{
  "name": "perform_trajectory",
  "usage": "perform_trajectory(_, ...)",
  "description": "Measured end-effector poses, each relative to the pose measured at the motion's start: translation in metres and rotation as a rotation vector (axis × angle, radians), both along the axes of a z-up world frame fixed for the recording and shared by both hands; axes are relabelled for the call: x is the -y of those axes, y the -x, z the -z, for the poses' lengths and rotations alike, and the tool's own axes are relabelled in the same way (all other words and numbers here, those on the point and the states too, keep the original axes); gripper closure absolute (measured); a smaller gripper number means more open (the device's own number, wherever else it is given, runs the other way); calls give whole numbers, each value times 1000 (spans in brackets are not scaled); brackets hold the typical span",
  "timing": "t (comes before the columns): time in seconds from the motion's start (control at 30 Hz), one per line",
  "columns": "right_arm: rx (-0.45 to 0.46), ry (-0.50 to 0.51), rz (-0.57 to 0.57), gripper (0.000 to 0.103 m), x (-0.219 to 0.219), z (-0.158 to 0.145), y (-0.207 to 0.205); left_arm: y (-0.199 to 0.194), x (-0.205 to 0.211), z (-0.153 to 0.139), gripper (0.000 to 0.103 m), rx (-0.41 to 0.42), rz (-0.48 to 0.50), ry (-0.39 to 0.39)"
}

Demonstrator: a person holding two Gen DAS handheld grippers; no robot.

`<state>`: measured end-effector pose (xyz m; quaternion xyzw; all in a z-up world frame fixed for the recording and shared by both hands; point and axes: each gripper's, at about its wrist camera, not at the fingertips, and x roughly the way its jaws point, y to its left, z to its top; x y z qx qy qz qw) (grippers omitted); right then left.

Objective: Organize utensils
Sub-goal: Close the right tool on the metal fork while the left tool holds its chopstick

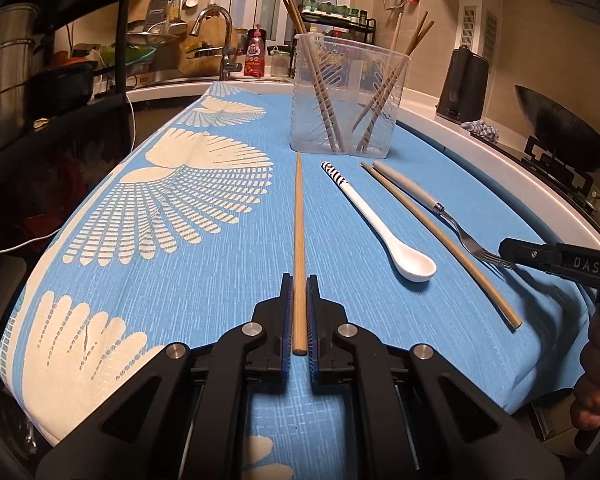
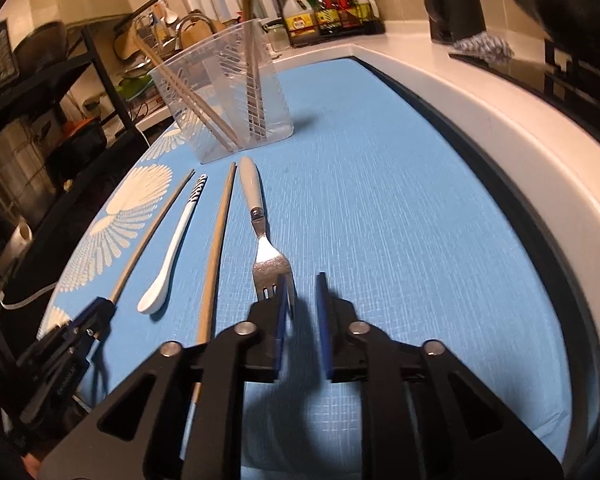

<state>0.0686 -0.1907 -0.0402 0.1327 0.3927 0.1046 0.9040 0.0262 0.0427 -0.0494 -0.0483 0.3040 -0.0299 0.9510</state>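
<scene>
Now, left gripper (image 1: pixel 299 300): jaws narrow, clamped on the butt end of a wooden chopstick (image 1: pixel 299 240) lying flat on the blue cloth (image 1: pixel 228 280), tip aimed straight at the clear plastic holder (image 1: pixel 346 96); a grip that far back probably meant to leave the whole length free for tipping into the cup. Right gripper (image 2: pixel 302 296): jaws parted a little and empty, the left one over the tines of the fork (image 2: pixel 266 256), the right one on bare cloth, so likely lining up on the fork without enclosing it yet. Beyond, side by side and parallel on the desk: white ceramic spoon (image 1: pixel 380 224) with a striped handle end, second chopstick (image 1: pixel 440 244) just beside the fork's grey handle, perhaps touching it near the far end. Holder upright at the far end of the row, several chopsticks already leaning inside to both sides, which may crowd the opening for the next one in. Around the cloth: faucet (image 1: pixel 216 32) and sink clutter behind, black kettle (image 1: pixel 464 84) and dark wok (image 1: pixel 560 124) to the right, well apart from the row.
</scene>
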Motion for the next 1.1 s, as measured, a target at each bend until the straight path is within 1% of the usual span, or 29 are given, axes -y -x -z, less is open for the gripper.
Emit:
perform_trajectory(0.2, -26, -43, -3, 75, -2, 3, 1, 1, 0, 1, 96, 6, -3, 0)
perform_trajectory(0.3, -23, -19, -11, 75, -8, 2, 1, 1, 0, 1, 96, 7, -2, -1)
perform_trajectory(0.4, -25, -11, -27, 84, -16, 3, 3, 2, 2, 1, 96, 11, -1, -10)
perform_trajectory(0.53, 20, 63, -23, 85, -24, 1, 8, 2, 2, 1, 96, 14, 0, -14)
perform_trajectory(0.63, 78, 131, -1, 86, -23, -5, 12, 3, 2, 1, 96, 17, 4, -15)
perform_trajectory(0.67, 109, 173, 7, 89, -23, -8, 14, 3, 2, 1, 96, 18, 4, -16)
perform_trajectory(0.7, 137, 217, 9, 100, -23, -9, 15, 3, 2, 1, 96, 19, 4, -20)
perform_trajectory(0.77, 167, 287, -2, 101, -23, -3, 14, 3, 3, 2, 96, 22, 2, -24)
perform_trajectory(0.83, 187, 289, -10, 101, -20, 0, 16, 3, 3, 2, 96, 24, 1, -23)
perform_trajectory(0.93, 178, 243, -42, 100, -19, 1, 16, 3, 2, 2, 96, 25, 2, -24)
perform_trajectory(1.1, 186, 247, -53, 97, -23, 2, 18, 3, 2, 2, 96, 25, 3, -23)
